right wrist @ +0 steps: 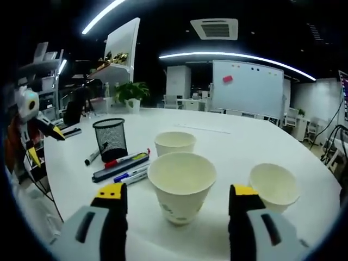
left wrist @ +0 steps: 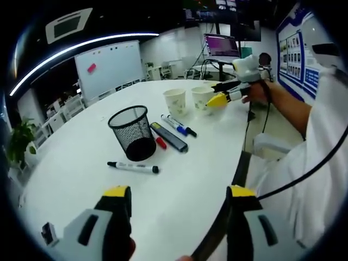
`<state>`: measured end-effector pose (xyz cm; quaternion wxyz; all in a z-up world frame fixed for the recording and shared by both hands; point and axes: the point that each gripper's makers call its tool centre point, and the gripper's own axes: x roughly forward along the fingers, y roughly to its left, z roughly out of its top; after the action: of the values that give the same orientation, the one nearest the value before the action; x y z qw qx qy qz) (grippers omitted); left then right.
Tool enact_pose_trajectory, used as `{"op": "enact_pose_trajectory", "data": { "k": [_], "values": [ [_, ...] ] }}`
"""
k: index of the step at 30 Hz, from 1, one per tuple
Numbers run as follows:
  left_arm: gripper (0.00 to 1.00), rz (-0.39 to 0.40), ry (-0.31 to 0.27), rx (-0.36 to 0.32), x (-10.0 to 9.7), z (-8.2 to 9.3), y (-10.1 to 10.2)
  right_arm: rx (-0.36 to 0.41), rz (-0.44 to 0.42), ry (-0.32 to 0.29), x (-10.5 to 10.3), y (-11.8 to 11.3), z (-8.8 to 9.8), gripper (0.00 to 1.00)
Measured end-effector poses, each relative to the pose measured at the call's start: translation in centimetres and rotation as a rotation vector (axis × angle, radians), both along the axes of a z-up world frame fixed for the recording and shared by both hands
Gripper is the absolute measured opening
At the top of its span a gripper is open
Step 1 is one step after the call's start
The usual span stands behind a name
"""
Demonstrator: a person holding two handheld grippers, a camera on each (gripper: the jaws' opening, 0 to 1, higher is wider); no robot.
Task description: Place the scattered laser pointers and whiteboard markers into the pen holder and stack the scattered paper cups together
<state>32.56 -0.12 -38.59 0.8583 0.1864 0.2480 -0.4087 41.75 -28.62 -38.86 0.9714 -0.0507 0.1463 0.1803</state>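
A black mesh pen holder stands upright on the white table. In front of it lies a black marker. Beside it lie a red marker, a long dark pointer and two blue-and-black markers. Three paper cups stand upright: the nearest cup, a second cup and a third cup. My right gripper is open, its jaws on either side of the nearest cup. My left gripper is open and holds nothing, over the table's near edge.
A person's arm in a white sleeve holds the right gripper, with a black cable hanging from it. A whiteboard stands behind the table. A potted plant, chairs and a monitor are farther off.
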Motion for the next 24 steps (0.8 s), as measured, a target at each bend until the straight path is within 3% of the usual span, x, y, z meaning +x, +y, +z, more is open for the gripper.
{"op": "enact_pose_trajectory", "data": {
  "k": [24],
  "values": [
    [0.71,0.014,0.004,-0.006,0.07,-0.25,0.51,0.002,-0.019,-0.004,0.64,0.07,-0.52,0.77]
  ]
}}
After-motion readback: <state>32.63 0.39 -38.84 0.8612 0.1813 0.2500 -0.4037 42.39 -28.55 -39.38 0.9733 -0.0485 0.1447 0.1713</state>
